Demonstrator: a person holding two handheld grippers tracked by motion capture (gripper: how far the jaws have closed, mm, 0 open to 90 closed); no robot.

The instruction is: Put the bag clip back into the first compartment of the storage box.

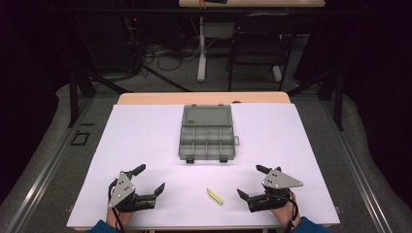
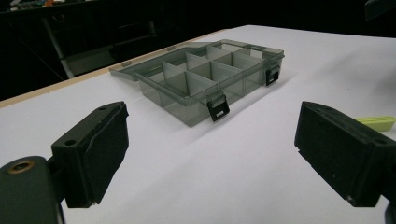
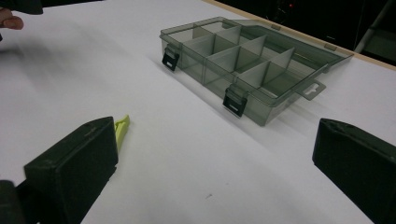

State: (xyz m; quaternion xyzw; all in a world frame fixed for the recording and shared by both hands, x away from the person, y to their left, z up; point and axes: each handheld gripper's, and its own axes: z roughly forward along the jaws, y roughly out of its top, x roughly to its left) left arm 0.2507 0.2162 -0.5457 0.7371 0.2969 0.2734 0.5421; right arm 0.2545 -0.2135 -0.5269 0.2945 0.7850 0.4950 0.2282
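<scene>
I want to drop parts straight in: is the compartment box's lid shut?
No, the compartment box lies open on the table, its lid folded back flat and the divided compartments exposed.

Box (image 1: pixel 207 132): smoky grey, see-through, black latches. Clip (image 1: pixel 215 196): yellow-green. Table (image 1: pixel 145 145): plain white top, tan wood far edge. Both grippers, left (image 1: pixel 150 179) and right (image 1: pixel 251 181): black with grey plates. Sleeves: blue.

Small yellow-green clip (image 1: pixel 215 196) flat on table, near open compartment box (image 1: pixel 206 141).
</scene>
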